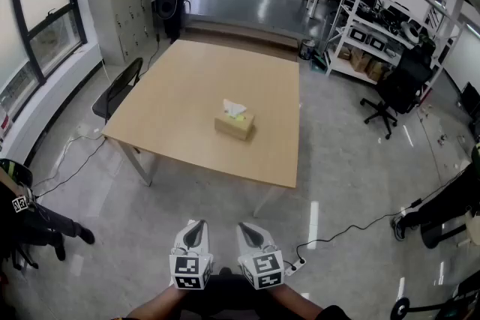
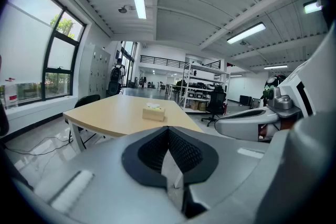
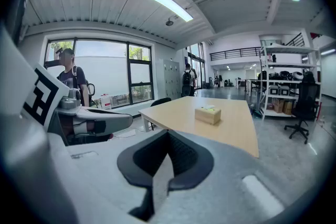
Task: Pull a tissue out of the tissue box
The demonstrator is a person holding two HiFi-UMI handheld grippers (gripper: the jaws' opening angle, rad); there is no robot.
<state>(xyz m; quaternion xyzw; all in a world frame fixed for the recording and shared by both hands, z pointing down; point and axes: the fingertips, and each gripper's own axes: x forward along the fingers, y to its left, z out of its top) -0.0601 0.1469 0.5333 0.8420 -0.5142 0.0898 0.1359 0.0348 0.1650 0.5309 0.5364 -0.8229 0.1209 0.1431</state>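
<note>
Room: an open workshop with a glossy grey floor [image 1: 352,161], windows on the left and a metal shelving rack [image 1: 371,26] on the right.
Tabletop: the pale wooden tabletop [image 1: 180,94] is bare except for one box.
Tissue box: the tan cardboard tissue box [image 1: 235,125] sits near the middle of the tabletop, well back from every edge.
Tissue: a white tissue [image 1: 234,108] stands up out of the slot in the top of the box.
Left gripper: the left gripper [image 1: 198,223] is held low in front of the person, over the floor and well short of the table. Its fingers [image 2: 186,152] are pressed together with nothing between them.
Right gripper: the right gripper [image 1: 244,227] is just beside the left one. Its fingers [image 3: 185,156] are also closed and empty.
Handling: the tissue is likely very light, limp and easy to tear. The cardboard box is probably light enough to lift or slide when the tissue is pulled.
Where to hold: pinch the raised tuft just above the slot and pull straight up. The other gripper could press the box down.
Edges and room: the near table edge faces the person, with clear floor in between. A black chair [image 1: 118,90] is tucked at the left side, an office chair [image 1: 394,90] stands off to the right, and a cable [image 1: 337,232] runs along the floor on the right.
</note>
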